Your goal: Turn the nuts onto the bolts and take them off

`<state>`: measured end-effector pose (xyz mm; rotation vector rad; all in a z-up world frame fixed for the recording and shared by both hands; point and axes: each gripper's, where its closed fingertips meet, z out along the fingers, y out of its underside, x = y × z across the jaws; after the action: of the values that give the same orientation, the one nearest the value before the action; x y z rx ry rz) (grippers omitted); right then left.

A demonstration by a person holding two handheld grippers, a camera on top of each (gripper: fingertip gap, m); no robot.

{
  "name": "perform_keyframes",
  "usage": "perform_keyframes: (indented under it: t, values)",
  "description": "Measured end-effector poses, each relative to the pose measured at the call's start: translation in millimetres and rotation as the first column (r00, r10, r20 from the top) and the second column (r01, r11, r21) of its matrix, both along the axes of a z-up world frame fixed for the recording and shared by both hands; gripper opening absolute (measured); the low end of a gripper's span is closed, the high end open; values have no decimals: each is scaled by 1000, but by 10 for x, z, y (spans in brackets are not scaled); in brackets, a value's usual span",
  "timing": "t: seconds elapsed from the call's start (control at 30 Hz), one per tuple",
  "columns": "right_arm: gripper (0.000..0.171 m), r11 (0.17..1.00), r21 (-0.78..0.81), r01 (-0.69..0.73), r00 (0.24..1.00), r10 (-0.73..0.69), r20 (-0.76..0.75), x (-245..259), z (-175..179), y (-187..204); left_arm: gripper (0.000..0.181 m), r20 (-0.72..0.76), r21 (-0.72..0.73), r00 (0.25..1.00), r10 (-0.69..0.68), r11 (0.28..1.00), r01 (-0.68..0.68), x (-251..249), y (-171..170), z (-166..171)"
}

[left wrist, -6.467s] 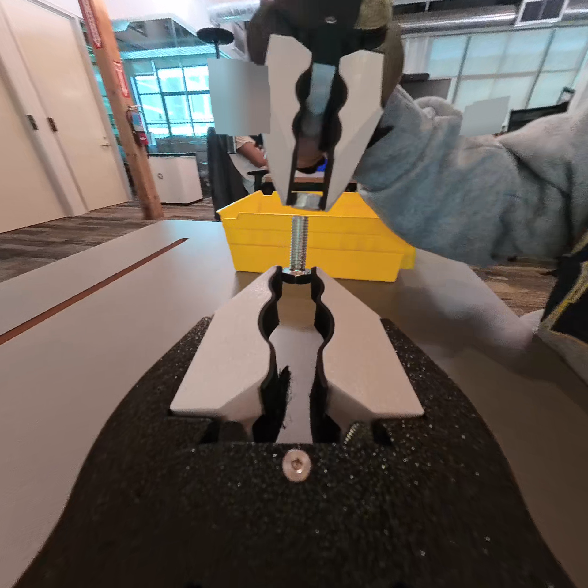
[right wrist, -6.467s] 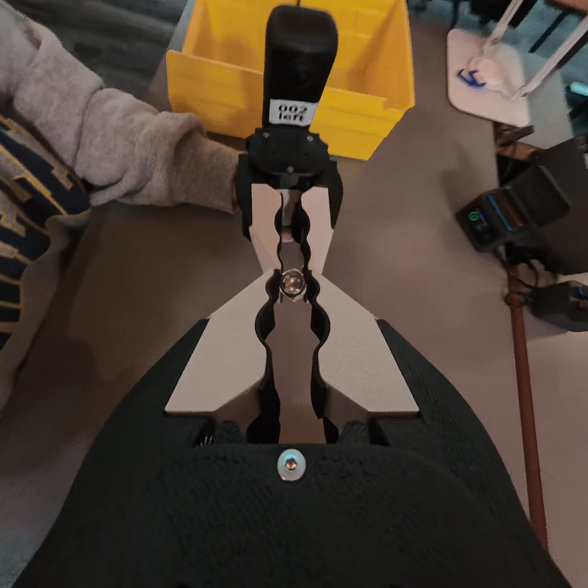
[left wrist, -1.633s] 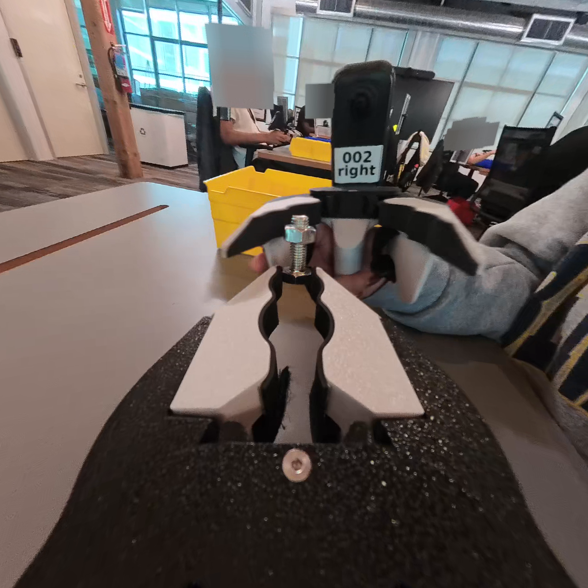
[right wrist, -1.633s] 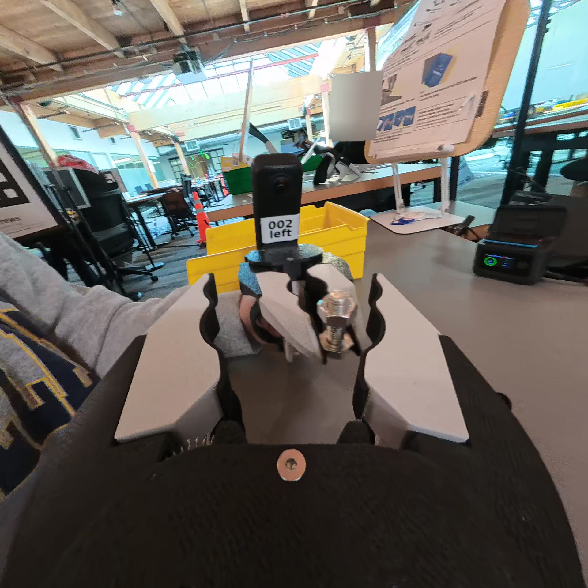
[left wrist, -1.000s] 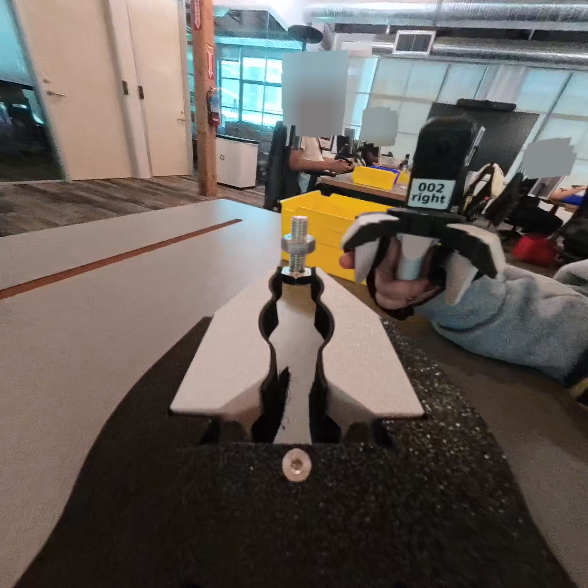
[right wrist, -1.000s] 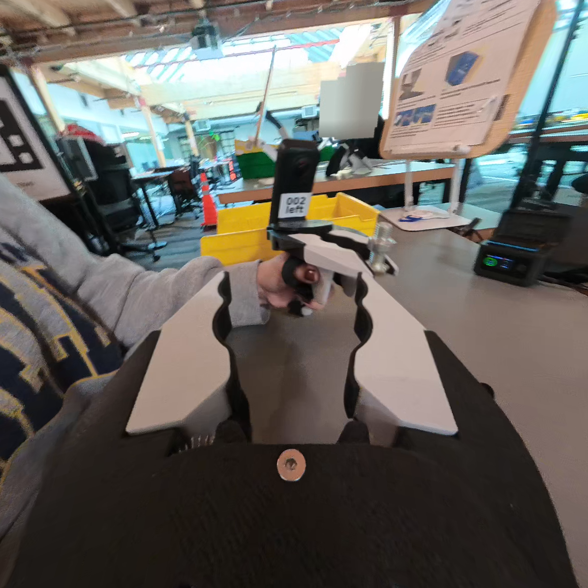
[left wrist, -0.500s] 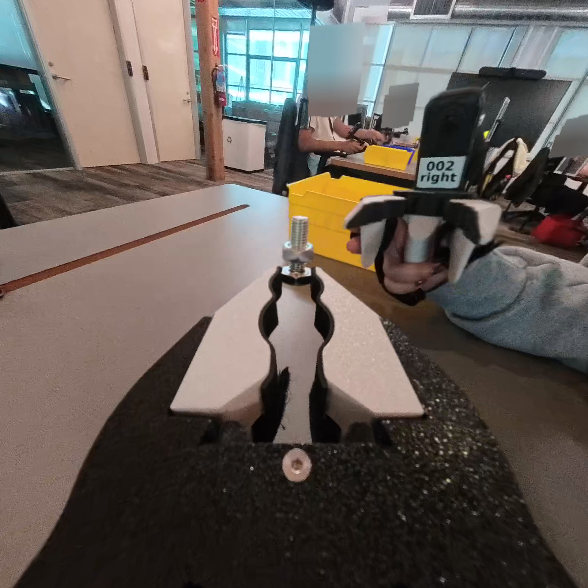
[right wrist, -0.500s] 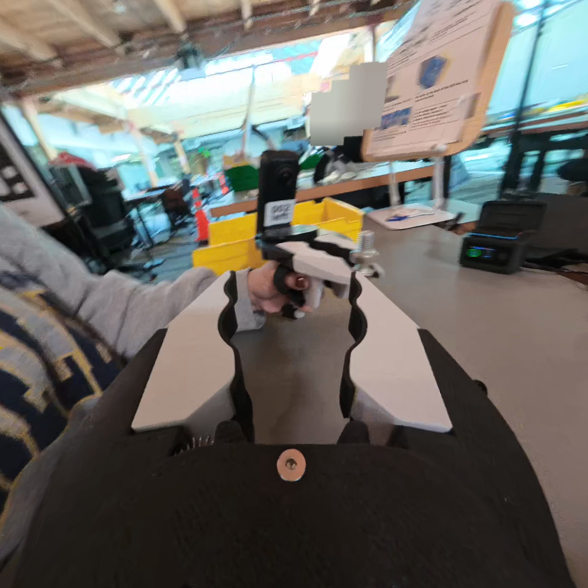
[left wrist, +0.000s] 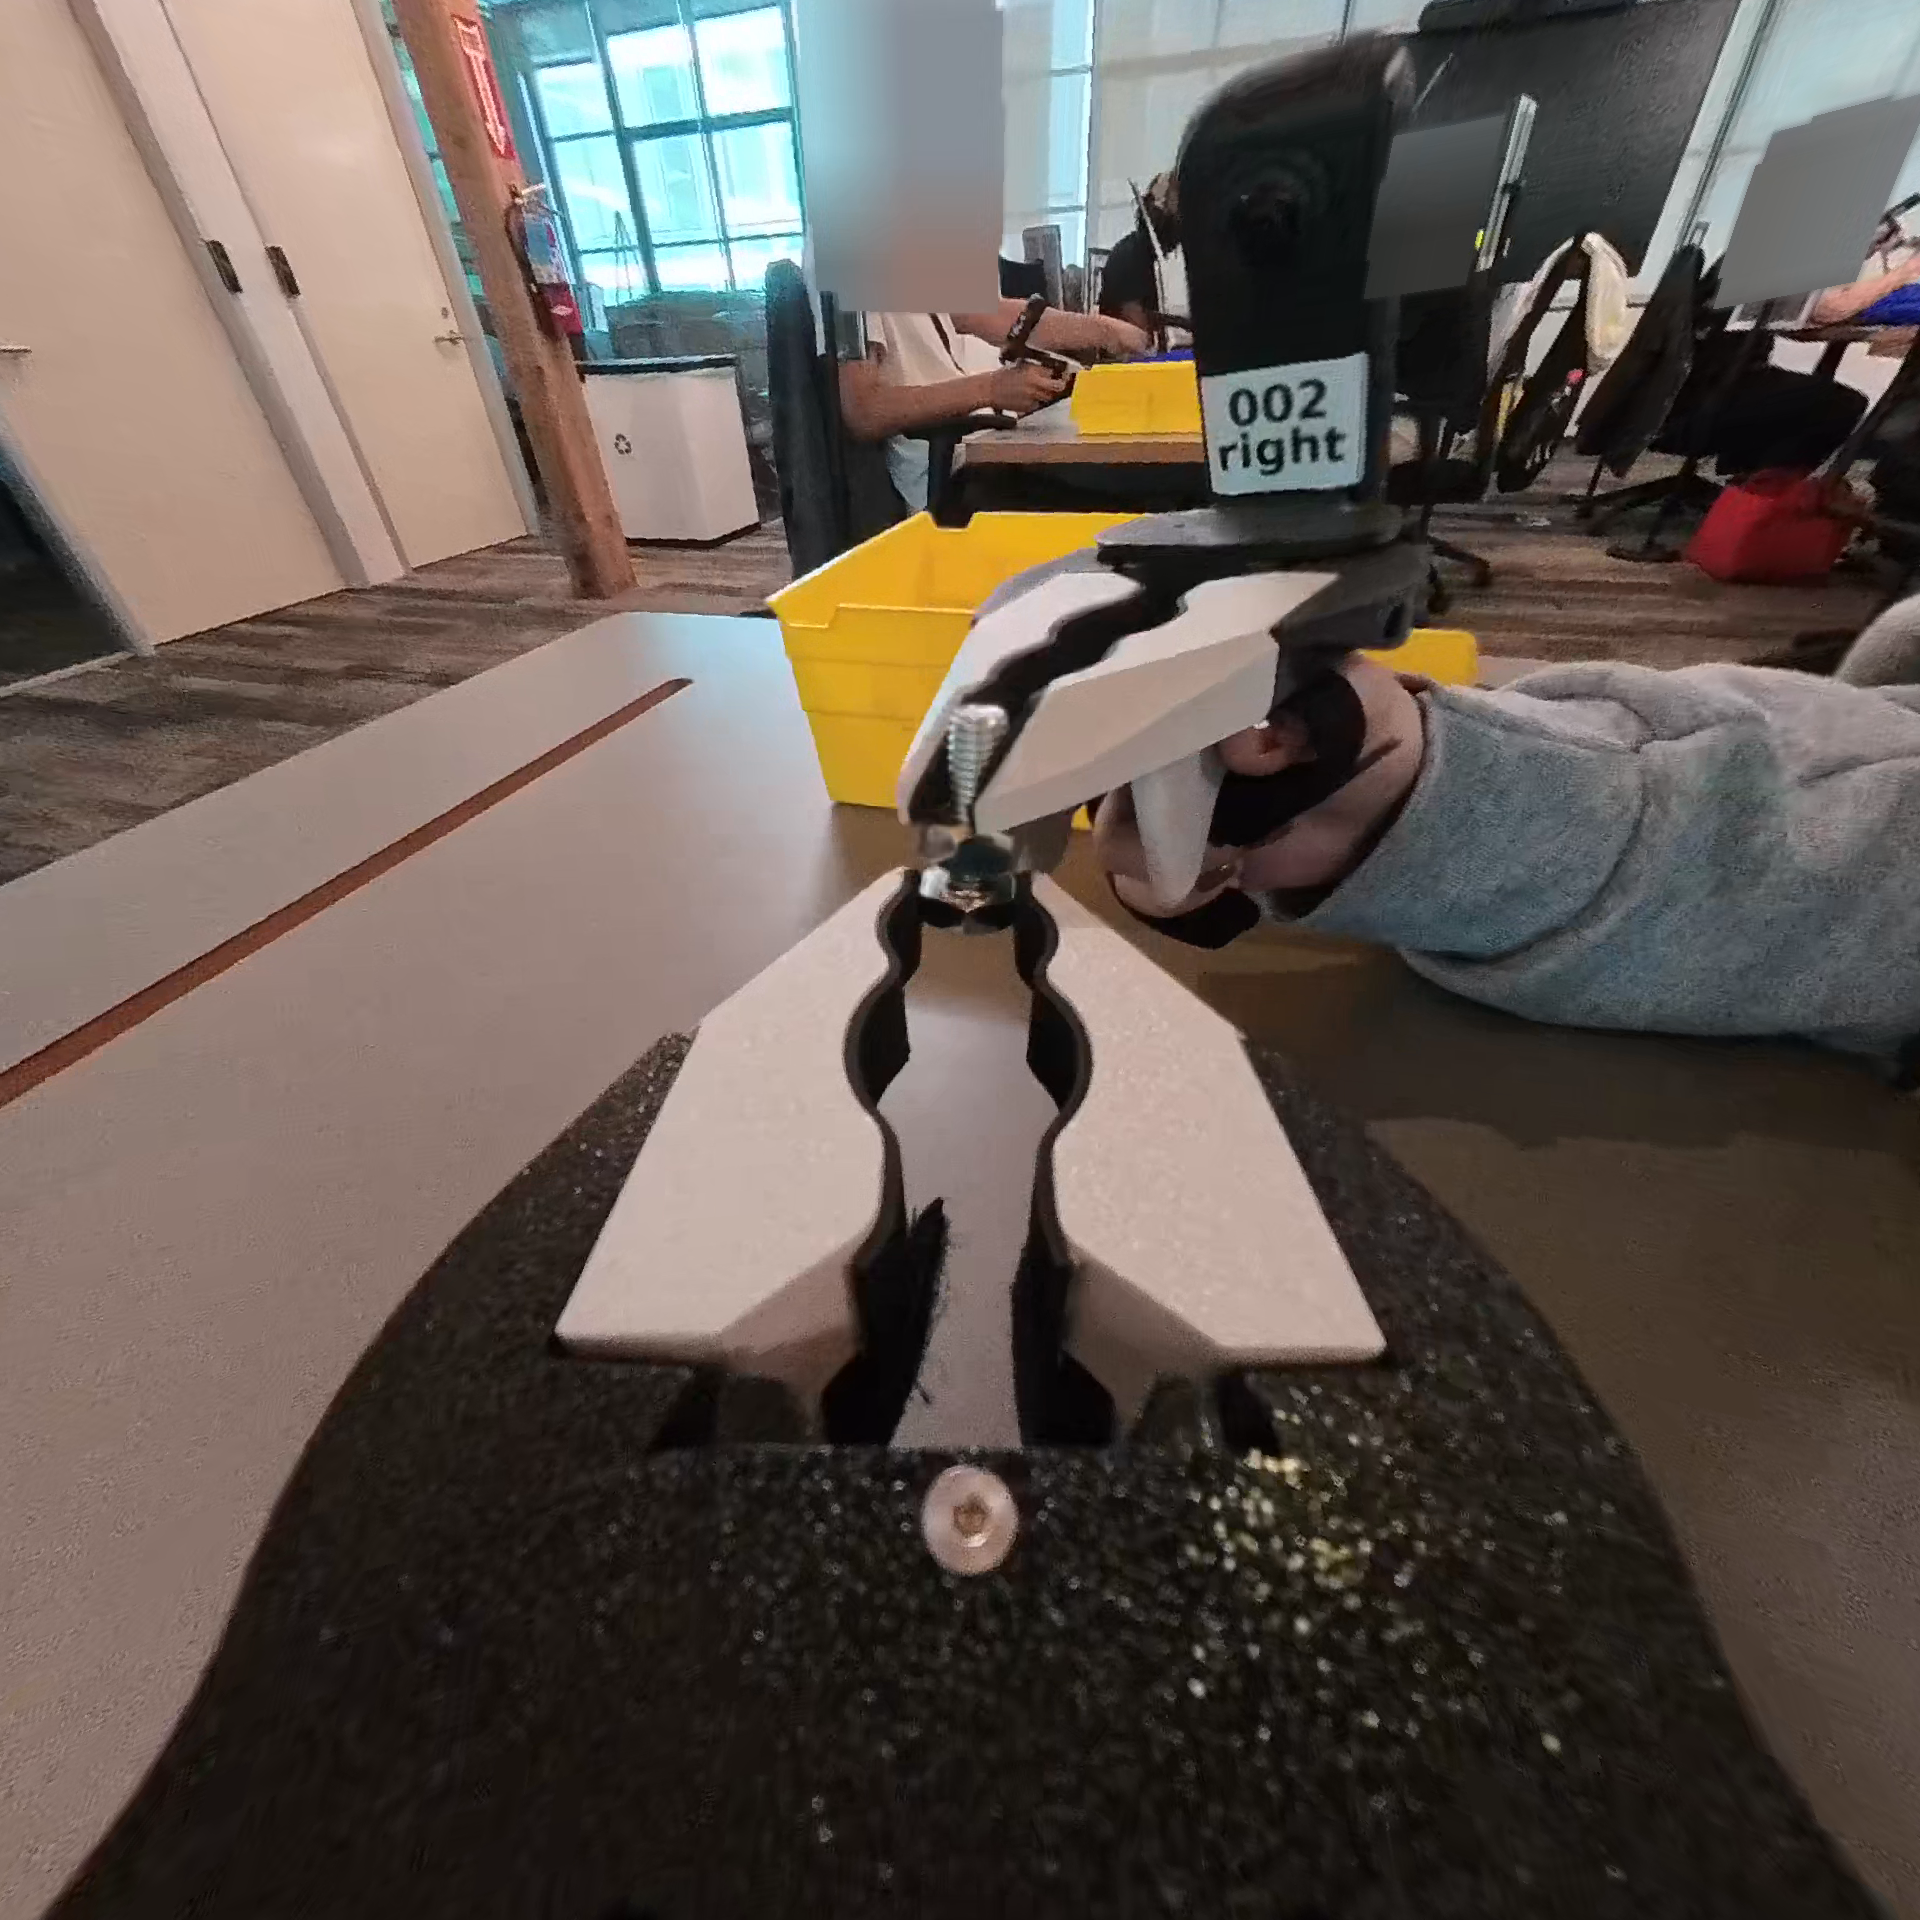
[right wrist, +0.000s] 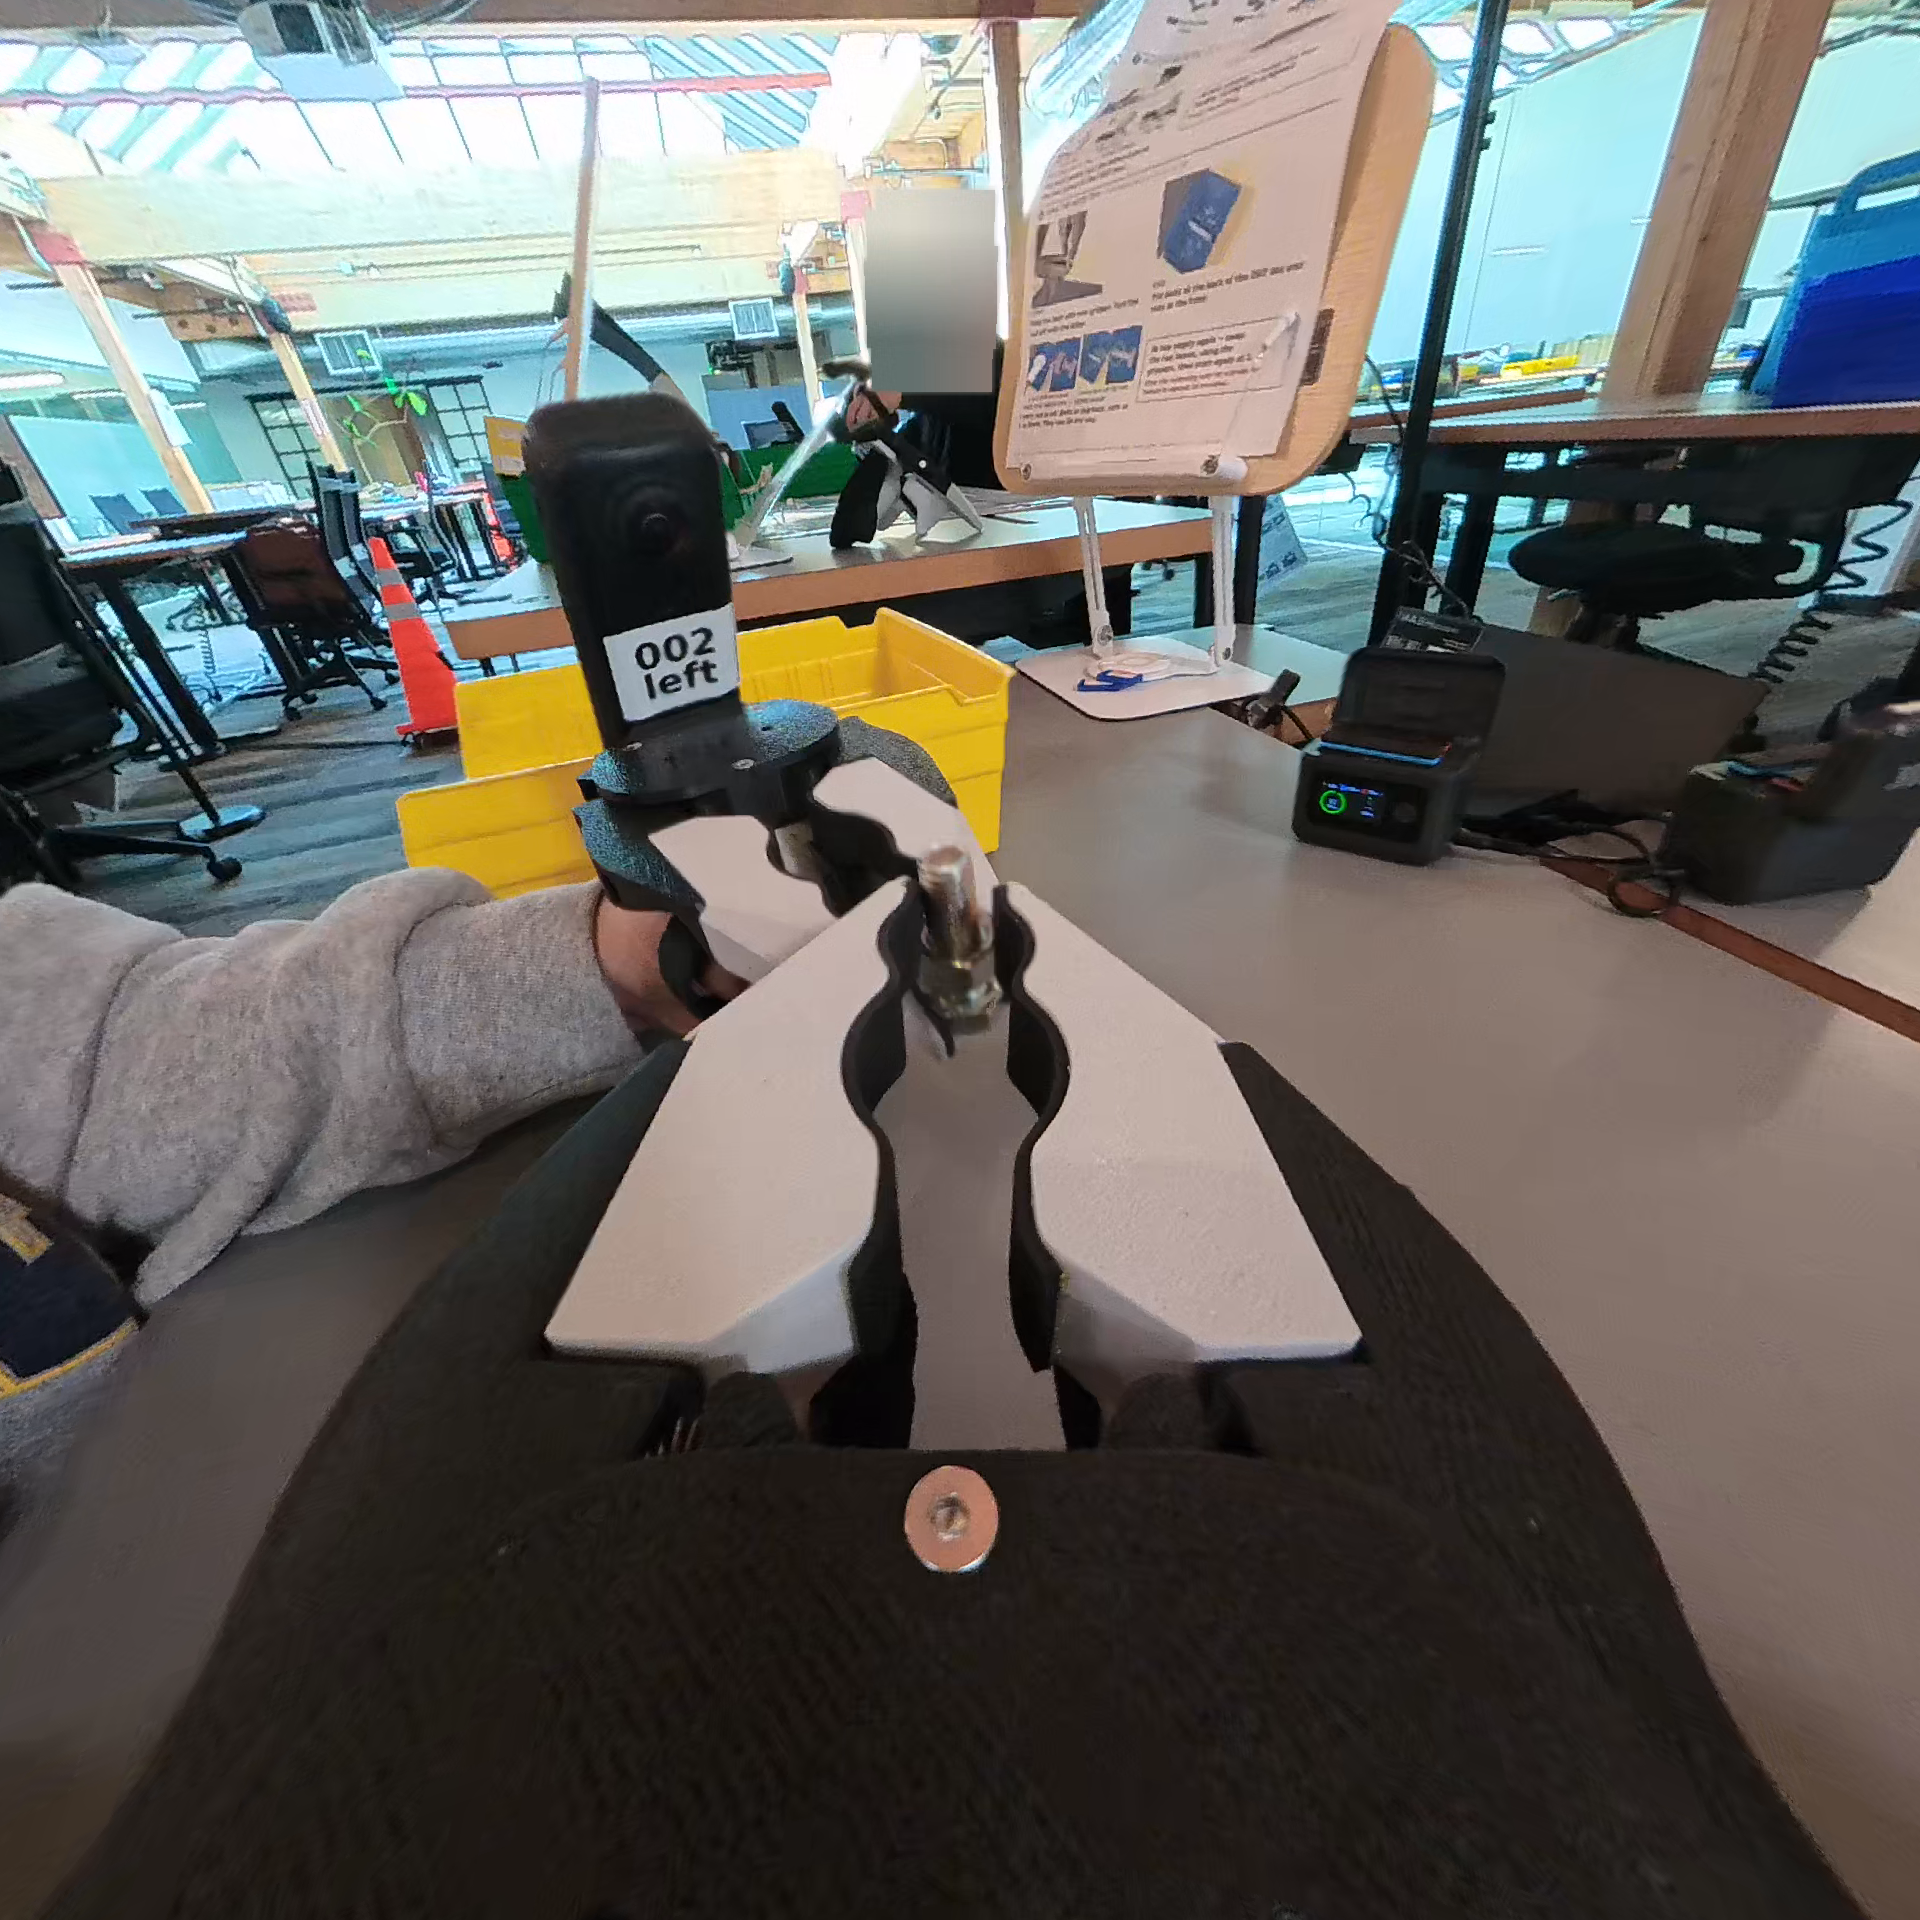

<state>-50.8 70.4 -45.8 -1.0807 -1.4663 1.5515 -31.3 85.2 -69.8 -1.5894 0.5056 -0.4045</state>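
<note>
A silver bolt [left wrist: 974,743] stands upright above the grey table [left wrist: 312,1091]. My left gripper [left wrist: 971,899] is shut on the bolt's head at its fingertips. My right gripper [left wrist: 961,800] reaches in from the right, tilted downward, with its fingers closed round the bolt at the height of the nut. In the right wrist view the nut [right wrist: 961,987] sits in the first notch between the fingers of my right gripper [right wrist: 951,904], with the threaded end of the bolt [right wrist: 943,888] rising above it. The left gripper's tips are hidden behind them.
A yellow bin [left wrist: 894,644] stands just behind the bolt, also in the right wrist view [right wrist: 904,675]. A paper board on a stand [right wrist: 1195,260], a small black device [right wrist: 1382,769] and a second one with cables [right wrist: 1787,821] stand farther along the table. Grey sleeves rest on the table [left wrist: 1610,831]. Less than 4 cm separates the two grippers' tips.
My right gripper was open and apart from the bolt. It has moved in to the bolt and closed on the nut. My left gripper keeps holding the bolt.
</note>
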Motion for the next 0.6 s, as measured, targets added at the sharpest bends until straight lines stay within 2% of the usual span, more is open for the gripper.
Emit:
perform_keyframes:
  t: [0.07,0.13,0.23,0.3,0.37,0.43,0.5,0.53,0.6]
  values:
    - [8,999,43,17,1000,-17,14,6,-5,-1,15,6,-9,1000,6,1000,-6,22,10,-2]
    - [7,998,27,48,998,-49,37,45,94,23,16,92,47,996,-12,999,8,43,-1,124]
    - [8,987,61,149,981,-156,119,299,387,136,70,106,70,987,124,989,-132,-153,80,157]
    - [8,957,150,249,927,-281,249,649,503,483,87,93,92,968,231,966,-240,-349,113,162]
    - [8,898,284,336,779,-434,453,1133,364,1049,85,100,134,954,282,946,-294,-445,116,215]
    - [8,841,390,375,543,-540,643,1628,58,1636,83,115,165,946,301,934,-318,-457,110,229]
    - [7,845,407,346,316,-513,798,1978,-346,2007,90,108,147,940,324,930,-337,-452,150,168]
    - [7,859,397,323,232,-479,846,2090,-538,2112,95,86,126,937,338,929,-347,-451,179,117]
    - [8,875,392,283,125,-439,890,2229,-847,2275,109,67,30,932,356,933,-359,-444,237,-26]
